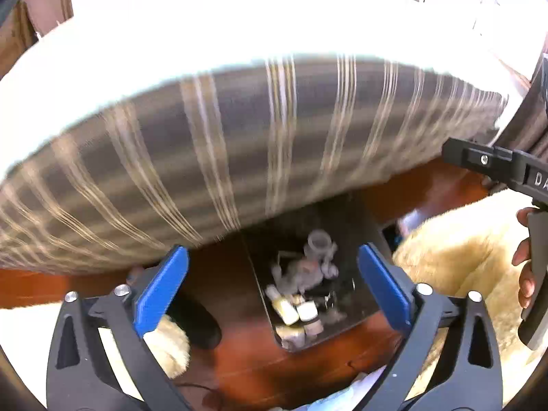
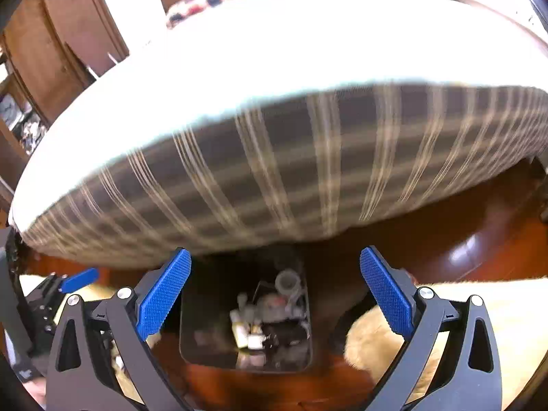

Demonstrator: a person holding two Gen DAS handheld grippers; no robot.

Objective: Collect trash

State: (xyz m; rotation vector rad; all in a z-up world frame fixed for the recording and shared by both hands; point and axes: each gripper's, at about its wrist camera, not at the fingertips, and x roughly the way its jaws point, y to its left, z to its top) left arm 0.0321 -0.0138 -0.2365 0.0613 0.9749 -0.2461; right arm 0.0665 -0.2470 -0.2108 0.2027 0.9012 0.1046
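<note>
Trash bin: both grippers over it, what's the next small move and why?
Probably lift both away to look for more trash. The left gripper and right gripper stand open and empty above the bin, with bottles and scraps already inside and the bed just behind.

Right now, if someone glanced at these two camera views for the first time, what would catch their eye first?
A big bed with a plaid side and bright white top fills the upper half of both views. Below its edge, on the reddish wood floor, stands a dark trash bin holding small bottles and scraps. Both the left gripper and right gripper hang open above it, holding nothing.
</note>
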